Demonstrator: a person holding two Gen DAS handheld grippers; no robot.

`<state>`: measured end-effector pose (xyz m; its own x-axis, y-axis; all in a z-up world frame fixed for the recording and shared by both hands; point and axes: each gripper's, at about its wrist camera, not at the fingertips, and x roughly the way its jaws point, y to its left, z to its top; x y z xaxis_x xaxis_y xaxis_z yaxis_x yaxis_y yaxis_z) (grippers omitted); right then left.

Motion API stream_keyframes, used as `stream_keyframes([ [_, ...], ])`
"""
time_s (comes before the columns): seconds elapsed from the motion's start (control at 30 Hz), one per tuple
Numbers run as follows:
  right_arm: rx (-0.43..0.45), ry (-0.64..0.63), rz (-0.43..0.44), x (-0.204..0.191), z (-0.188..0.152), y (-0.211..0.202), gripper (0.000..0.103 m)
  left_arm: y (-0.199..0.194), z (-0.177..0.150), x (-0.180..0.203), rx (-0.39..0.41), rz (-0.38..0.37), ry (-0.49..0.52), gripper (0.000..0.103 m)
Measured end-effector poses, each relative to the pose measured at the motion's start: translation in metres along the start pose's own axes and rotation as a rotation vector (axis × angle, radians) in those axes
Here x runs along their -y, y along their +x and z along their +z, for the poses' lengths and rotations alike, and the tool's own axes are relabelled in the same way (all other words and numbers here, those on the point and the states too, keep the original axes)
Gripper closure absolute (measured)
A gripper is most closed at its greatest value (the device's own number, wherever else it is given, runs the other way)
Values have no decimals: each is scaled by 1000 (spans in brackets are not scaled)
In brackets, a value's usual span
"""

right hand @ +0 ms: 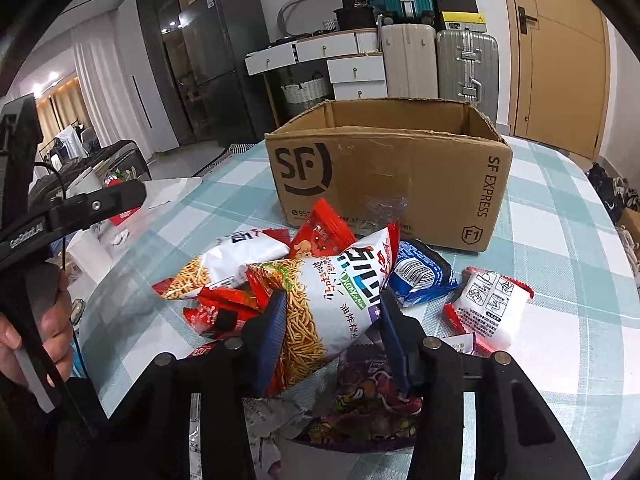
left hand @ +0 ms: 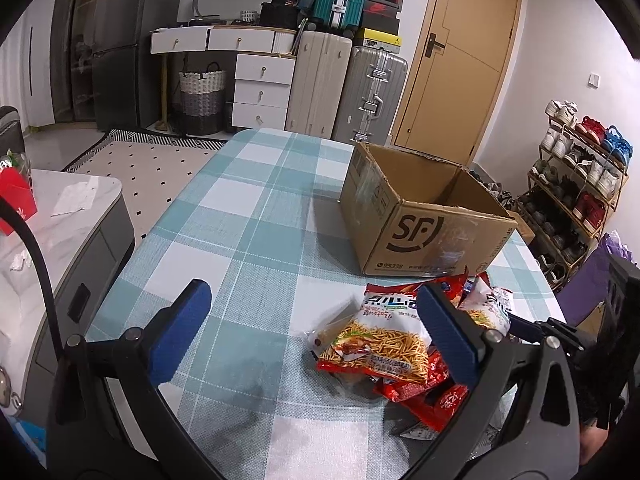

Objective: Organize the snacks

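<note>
A pile of snack packets lies on the checked tablecloth (left hand: 248,216) in front of an open SF cardboard box (left hand: 424,216), which also shows in the right wrist view (right hand: 384,176). My right gripper (right hand: 332,320) is shut on a white and red noodle-snack bag (right hand: 336,292), its blue pads pressing both sides. A second noodle-snack bag (right hand: 224,264), a blue packet (right hand: 424,276) and a white and red packet (right hand: 488,308) lie around it. My left gripper (left hand: 312,312) is open and empty, left of a noodle-snack bag (left hand: 380,344) on the pile.
A white side table (left hand: 60,216) with papers stands to the left of the table. Suitcases (left hand: 344,84), white drawers and a wooden door (left hand: 456,52) stand behind. A shoe rack (left hand: 576,184) stands at the right. A purple packet (right hand: 372,392) lies under my right gripper.
</note>
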<state>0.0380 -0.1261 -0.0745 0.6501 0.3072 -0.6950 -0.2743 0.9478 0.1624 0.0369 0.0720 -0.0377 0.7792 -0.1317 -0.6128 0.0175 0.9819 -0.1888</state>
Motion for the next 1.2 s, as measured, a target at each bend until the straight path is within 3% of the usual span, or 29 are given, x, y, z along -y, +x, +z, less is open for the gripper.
stream_keyframes([
  [0.3,58,43,25,6,0,-23,58,11,-1,-4,-31,-9,-4,1],
  [0.6,129,111,60,19,2,-46,58,31,-3,2,-108,-125,-3,1],
  [0.73,155,138,78,25,2,-55,58,50,-6,15,-181,-203,24,1],
  [1.03,179,155,98,29,3,-64,58,88,-12,38,-280,-235,85,1],
  [1.2,181,163,105,31,2,-65,58,100,-14,32,-307,-255,61,13],
])
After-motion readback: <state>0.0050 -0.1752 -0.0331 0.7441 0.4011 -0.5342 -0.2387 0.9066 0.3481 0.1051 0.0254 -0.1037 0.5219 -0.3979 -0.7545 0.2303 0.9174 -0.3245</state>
